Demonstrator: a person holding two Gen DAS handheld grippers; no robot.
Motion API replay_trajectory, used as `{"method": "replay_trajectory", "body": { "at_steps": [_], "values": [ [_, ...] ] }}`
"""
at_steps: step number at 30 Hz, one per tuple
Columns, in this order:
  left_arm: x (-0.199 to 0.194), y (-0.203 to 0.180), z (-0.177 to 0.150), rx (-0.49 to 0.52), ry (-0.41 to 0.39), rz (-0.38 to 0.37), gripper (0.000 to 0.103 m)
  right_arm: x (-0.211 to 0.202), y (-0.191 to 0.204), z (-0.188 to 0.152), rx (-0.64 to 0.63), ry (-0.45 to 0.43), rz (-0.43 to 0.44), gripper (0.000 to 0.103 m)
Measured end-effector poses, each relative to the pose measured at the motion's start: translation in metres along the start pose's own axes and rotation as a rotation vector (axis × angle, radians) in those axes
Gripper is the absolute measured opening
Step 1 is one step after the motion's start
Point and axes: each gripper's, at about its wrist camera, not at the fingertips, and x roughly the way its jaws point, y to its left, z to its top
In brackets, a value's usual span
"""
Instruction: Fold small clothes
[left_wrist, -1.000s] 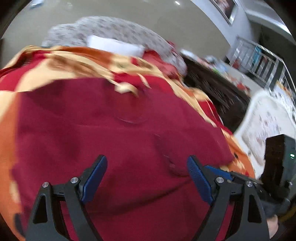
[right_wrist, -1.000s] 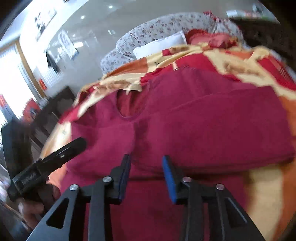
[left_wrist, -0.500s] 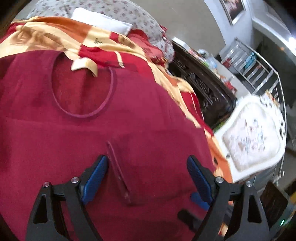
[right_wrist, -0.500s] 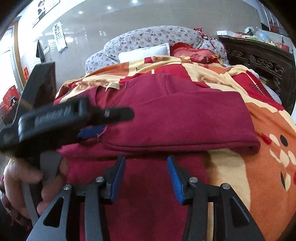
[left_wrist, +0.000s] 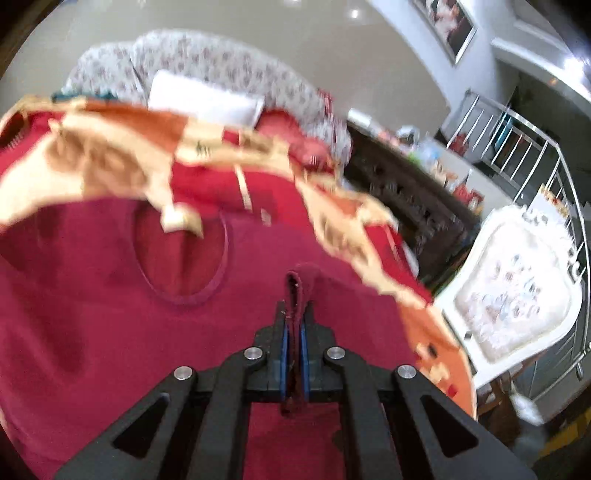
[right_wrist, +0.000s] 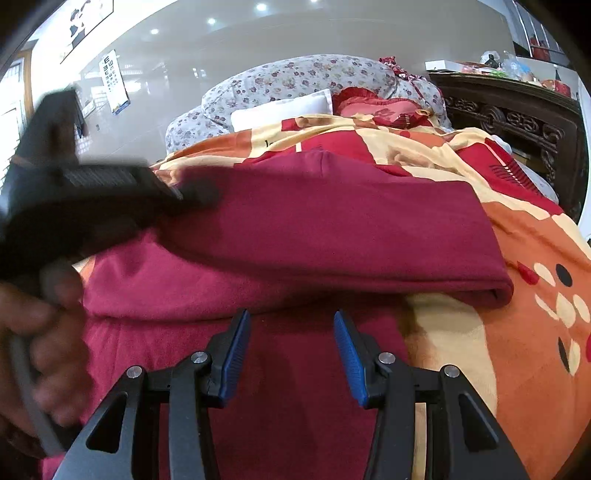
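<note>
A dark red sweater lies spread on a bed, its round neckline toward the pillows. My left gripper is shut on a pinched fold of the sweater's fabric, just right of the neckline. In the right wrist view the sweater shows one side folded over, with a rolled edge at the right. My right gripper is open and empty, low over the sweater's lower part. The left gripper's body and the hand holding it show blurred at the left.
The bed has an orange, red and cream patterned blanket. A floral pillow and a white pillow lie at the head. A dark carved wooden cabinet and a white upholstered chair stand to the right.
My left gripper has gone from wide open to shut on a fold of the sweater. My right gripper has opened a little wider and barely moved.
</note>
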Motion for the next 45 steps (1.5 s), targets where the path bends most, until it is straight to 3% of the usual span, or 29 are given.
{"method": "replay_trajectory", "body": {
  "at_steps": [4, 9, 13, 19, 24, 29, 32, 35, 37, 39, 40, 42, 43, 45],
  "values": [
    [-0.044, 0.021, 0.023, -0.038, -0.099, 0.023, 0.005, 0.000, -0.001, 0.000, 0.001, -0.005, -0.001, 0.053],
    [-0.082, 0.072, 0.029, -0.103, -0.154, 0.115, 0.005, 0.000, 0.000, 0.000, -0.002, -0.004, -0.001, 0.054],
    [-0.088, 0.110, 0.012, -0.164, -0.130, 0.191, 0.005, 0.000, 0.000, 0.000, 0.000, -0.006, -0.001, 0.054],
    [-0.074, 0.144, -0.017, -0.235, -0.070, 0.247, 0.005, -0.001, -0.002, 0.001, 0.018, -0.008, -0.001, 0.054],
    [-0.072, 0.152, -0.033, -0.231, -0.040, 0.296, 0.006, -0.016, -0.014, 0.011, 0.068, -0.036, 0.020, 0.054],
    [-0.077, 0.161, -0.044, -0.227, -0.049, 0.314, 0.008, -0.030, -0.035, 0.032, 0.079, -0.086, -0.034, 0.059],
    [-0.081, 0.160, -0.041, -0.229, -0.075, 0.342, 0.016, -0.031, -0.044, 0.043, 0.052, -0.095, -0.054, 0.059],
    [-0.098, 0.151, -0.036, -0.203, -0.174, 0.397, 0.037, -0.034, -0.056, 0.049, 0.042, -0.111, -0.057, 0.059],
    [-0.104, 0.137, -0.032, -0.145, -0.218, 0.409, 0.037, -0.033, -0.064, 0.050, 0.029, -0.109, -0.069, 0.059],
    [-0.094, 0.120, -0.028, -0.052, -0.195, 0.389, 0.037, -0.028, -0.062, 0.053, -0.032, -0.088, -0.068, 0.059],
    [-0.085, 0.113, -0.026, -0.002, -0.168, 0.390, 0.037, -0.025, -0.060, 0.053, -0.052, -0.081, -0.056, 0.057],
    [-0.061, 0.110, -0.024, 0.043, -0.095, 0.405, 0.032, -0.015, -0.051, 0.056, -0.103, -0.044, -0.043, 0.037],
    [-0.053, 0.115, -0.024, 0.035, -0.066, 0.429, 0.028, -0.010, -0.047, 0.057, -0.114, -0.023, -0.029, 0.020],
    [-0.040, 0.131, -0.026, -0.019, -0.012, 0.484, 0.018, 0.002, -0.042, 0.060, -0.131, 0.018, -0.006, 0.016]
  ]
}}
